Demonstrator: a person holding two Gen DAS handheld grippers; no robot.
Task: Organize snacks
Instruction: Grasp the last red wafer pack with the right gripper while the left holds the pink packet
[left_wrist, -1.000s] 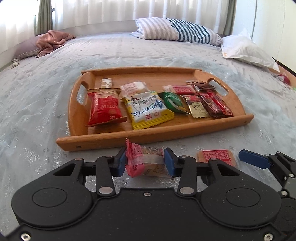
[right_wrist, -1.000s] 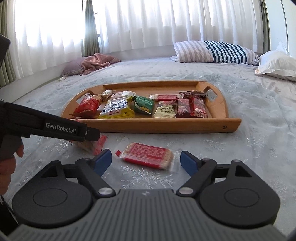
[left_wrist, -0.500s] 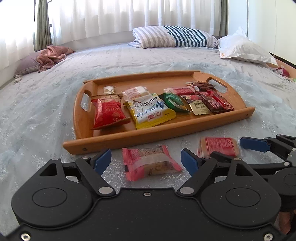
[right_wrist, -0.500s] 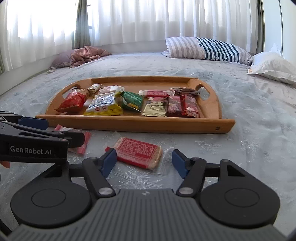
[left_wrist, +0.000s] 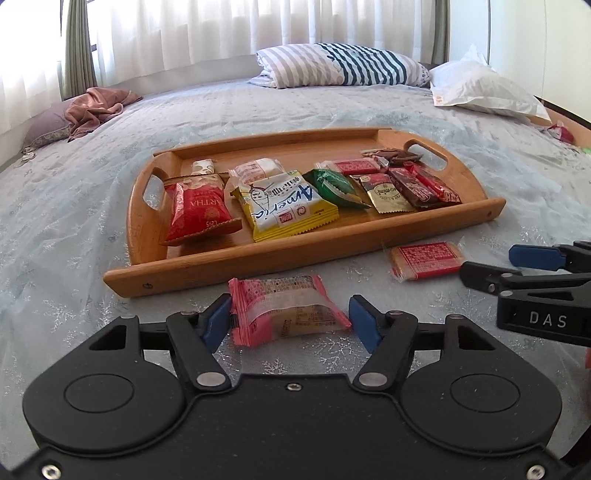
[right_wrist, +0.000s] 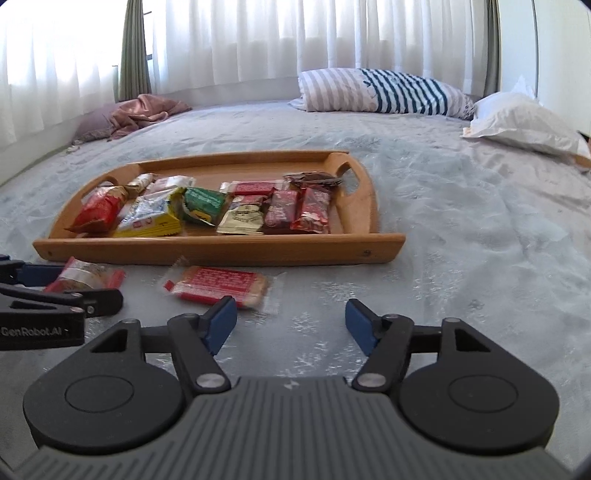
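A wooden tray (left_wrist: 303, 251) lies on the bed and holds several snack packs. A pink-edged pastry pack (left_wrist: 288, 310) lies on the bedspread in front of the tray, between the open fingers of my left gripper (left_wrist: 290, 321); the left pad is at its edge. A red cracker pack (left_wrist: 426, 260) lies to its right. In the right wrist view the cracker pack (right_wrist: 218, 284) lies just ahead and left of my open, empty right gripper (right_wrist: 291, 323). The tray (right_wrist: 221, 251) and pastry pack (right_wrist: 85, 277) also show there.
A striped pillow (left_wrist: 343, 64) and a white pillow (left_wrist: 484, 90) lie at the bed's far end. A pink cloth (left_wrist: 96, 109) lies at the far left. The right gripper's body (left_wrist: 535, 291) sits to the right of the cracker pack.
My left gripper let go of the pastry pack and opened; the pack now lies flat on the bed. The right gripper has shifted right, so the cracker pack is now left of its fingers.
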